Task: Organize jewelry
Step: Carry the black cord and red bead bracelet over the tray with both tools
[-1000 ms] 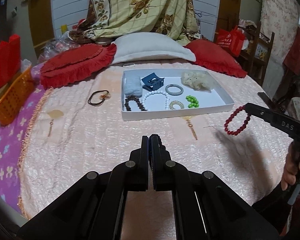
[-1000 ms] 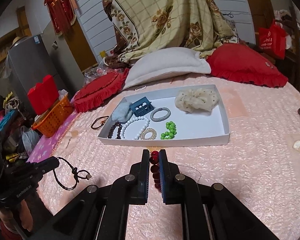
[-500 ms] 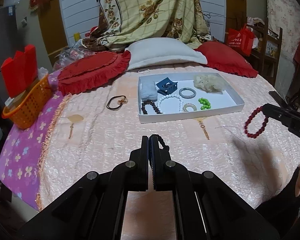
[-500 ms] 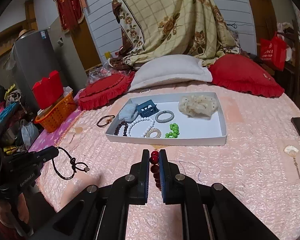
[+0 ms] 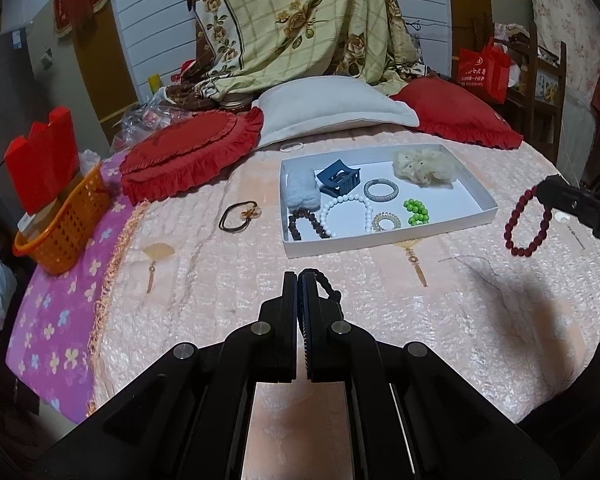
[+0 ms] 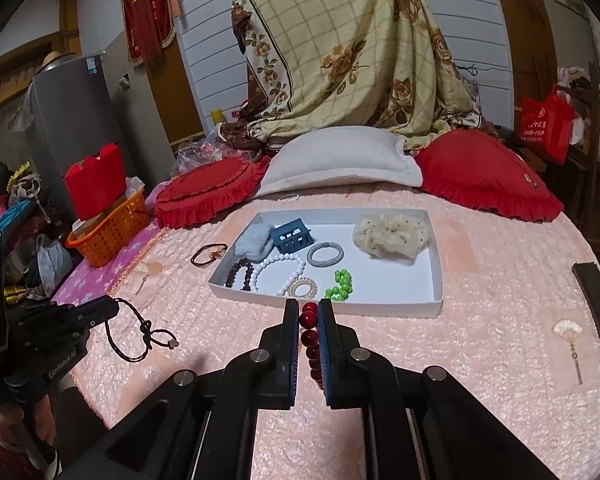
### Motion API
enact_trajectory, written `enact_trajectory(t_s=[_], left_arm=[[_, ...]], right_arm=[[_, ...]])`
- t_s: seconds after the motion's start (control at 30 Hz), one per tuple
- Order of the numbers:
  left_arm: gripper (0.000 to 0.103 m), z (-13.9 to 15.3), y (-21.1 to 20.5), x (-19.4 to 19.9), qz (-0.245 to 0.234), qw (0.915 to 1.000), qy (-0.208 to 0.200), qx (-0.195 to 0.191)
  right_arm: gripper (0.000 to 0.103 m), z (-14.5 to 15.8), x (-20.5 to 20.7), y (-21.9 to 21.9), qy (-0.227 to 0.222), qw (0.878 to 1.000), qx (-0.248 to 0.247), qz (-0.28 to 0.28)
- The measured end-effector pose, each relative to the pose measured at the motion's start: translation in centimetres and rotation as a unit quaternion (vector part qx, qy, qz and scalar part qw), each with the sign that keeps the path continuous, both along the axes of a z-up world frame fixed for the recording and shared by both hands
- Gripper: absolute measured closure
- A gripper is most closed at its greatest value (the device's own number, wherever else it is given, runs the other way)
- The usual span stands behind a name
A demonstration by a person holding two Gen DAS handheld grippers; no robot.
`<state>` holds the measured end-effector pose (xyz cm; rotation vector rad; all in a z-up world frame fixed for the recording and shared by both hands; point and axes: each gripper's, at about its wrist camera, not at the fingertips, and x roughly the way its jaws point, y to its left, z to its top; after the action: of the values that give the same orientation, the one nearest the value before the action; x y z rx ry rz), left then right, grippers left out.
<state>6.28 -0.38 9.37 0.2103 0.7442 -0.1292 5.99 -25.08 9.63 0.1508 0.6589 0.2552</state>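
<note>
My left gripper [image 5: 300, 280] is shut on a black cord bracelet [image 5: 327, 288], which hangs from its tip [image 6: 114, 307] above the pink cloth in the right wrist view. My right gripper [image 6: 309, 306] is shut on a red bead bracelet [image 6: 309, 320]. That bracelet [image 5: 526, 224] dangles in the air to the right of the white tray [image 5: 388, 240]. The tray holds a blue hair claw [image 5: 339, 179], a cream scrunchie [image 5: 424, 166], a white bead bracelet [image 5: 346, 216], green beads [image 5: 417, 211] and several other pieces. A brown hair tie [image 5: 240, 216] lies left of the tray.
A white pillow [image 5: 332, 110] and red cushions [image 5: 188, 152] line the far edge of the round table. An orange basket [image 5: 66, 224] with a red box stands at the left. A dark flat object [image 6: 594, 300] lies at the right edge. A person's hand holds each gripper.
Both grippers keep their grips. The right one has risen a little with the red bracelet. The left view has swung, so the tray sits slightly further right.
</note>
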Motion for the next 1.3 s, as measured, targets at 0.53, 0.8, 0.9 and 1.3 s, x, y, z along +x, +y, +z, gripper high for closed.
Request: enact_trajectory(t_s=[0.53,0.8,0.9,1.3], left_arm=[[0.102,-0.6,-2.9,5.3,-0.020,0.9994,0.008,0.028],[0.102,-1.0,-4.4,8.2,-0.033,0.9986,0.014,0.039],[0.102,-1.2,-5.0,9.5,-0.037,0.9982,0.017,0.044],[0.102,-2.4,-8.1,13.1,-0.060,0.9959,0.024,0.063]], right_arm=[[0.094,-0.2,5.9,-1.4,0.017,1.000,-0.007,-0.015],[0.094,-0.8,8.4,-1.9,0.027,0.999,-0.011,-0.020],[0.094,-1.1,9.5,-2.1,0.031,0.999,-0.013,-0.022],[0.094,-2.5,12.8,-3.7,0.044,0.998,-0.012,-0.032]])
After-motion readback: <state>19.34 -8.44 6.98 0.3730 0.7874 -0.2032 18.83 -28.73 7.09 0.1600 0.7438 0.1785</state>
